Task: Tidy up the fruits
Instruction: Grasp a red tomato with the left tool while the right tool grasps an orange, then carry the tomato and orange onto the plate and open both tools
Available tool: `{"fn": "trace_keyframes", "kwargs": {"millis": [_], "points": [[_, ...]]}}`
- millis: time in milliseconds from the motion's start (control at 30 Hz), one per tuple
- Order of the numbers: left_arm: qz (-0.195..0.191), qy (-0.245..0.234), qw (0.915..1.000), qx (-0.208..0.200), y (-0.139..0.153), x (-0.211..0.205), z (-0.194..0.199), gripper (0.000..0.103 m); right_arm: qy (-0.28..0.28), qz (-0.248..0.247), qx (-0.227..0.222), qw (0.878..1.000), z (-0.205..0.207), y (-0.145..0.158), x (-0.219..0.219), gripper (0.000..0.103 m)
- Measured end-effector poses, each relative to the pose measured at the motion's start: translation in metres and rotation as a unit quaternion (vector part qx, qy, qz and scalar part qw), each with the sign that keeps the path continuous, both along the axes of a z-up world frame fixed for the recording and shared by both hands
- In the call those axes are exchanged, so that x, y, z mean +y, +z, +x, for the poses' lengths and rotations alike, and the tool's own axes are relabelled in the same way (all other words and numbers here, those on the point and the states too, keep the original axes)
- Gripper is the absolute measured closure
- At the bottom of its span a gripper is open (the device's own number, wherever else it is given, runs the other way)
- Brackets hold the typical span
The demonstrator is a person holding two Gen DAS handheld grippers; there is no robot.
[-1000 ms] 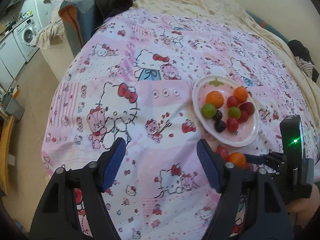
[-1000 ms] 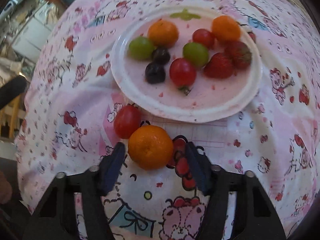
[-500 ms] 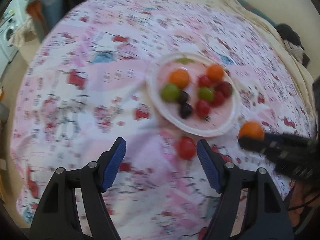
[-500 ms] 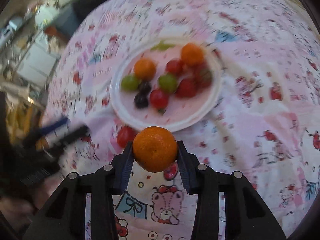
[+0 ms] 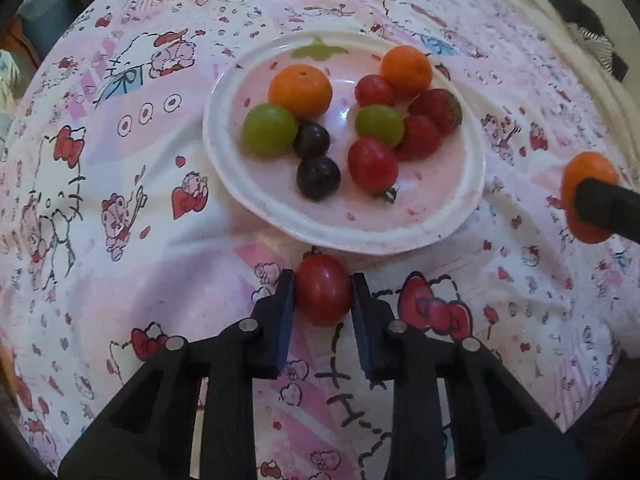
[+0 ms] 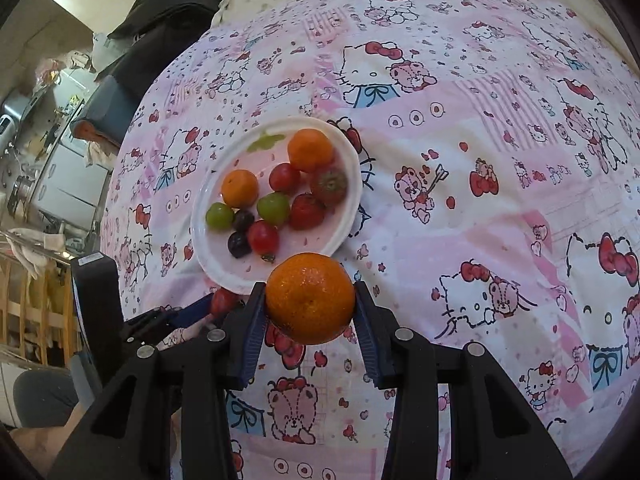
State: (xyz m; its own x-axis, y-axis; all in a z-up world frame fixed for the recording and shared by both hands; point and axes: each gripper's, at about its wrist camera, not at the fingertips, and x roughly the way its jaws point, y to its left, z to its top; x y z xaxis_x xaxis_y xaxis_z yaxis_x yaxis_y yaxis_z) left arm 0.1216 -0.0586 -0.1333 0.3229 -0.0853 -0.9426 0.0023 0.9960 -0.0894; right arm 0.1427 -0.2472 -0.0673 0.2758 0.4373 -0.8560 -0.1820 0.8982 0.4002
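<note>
A cartoon-print pink bedsheet [image 6: 460, 208], dark clothing [image 6: 160, 28] heaped beyond, white appliances [image 6: 68, 176] at left.

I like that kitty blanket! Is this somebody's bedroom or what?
Probably a small home, maybe a one-room flat: the kitty sheet looks spread over a bed, a plate of fruit sits on it, and white cabinets and household clutter stand close by.

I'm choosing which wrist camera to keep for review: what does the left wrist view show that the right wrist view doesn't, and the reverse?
Only the left wrist view shows the left gripper, its fingers just closed on the red tomato beside the plate, seen close up. Only the right wrist view shows the right gripper head-on holding the tangerine, plus the cluttered room past the bed. Both show the plate of fruit, the pink cartoon sheet, and both held fruits.
</note>
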Motion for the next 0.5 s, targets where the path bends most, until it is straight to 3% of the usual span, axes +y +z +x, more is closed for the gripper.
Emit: {"fn": "trace_keyframes", "kwargs": {"millis": [500], "points": [[0.001, 0.019, 0.9994, -0.029, 0.028, 0.029, -0.021, 0.080, -0.003, -0.016, 0.007, 1.000, 0.001, -0.010, 0.008, 0.060]]}}
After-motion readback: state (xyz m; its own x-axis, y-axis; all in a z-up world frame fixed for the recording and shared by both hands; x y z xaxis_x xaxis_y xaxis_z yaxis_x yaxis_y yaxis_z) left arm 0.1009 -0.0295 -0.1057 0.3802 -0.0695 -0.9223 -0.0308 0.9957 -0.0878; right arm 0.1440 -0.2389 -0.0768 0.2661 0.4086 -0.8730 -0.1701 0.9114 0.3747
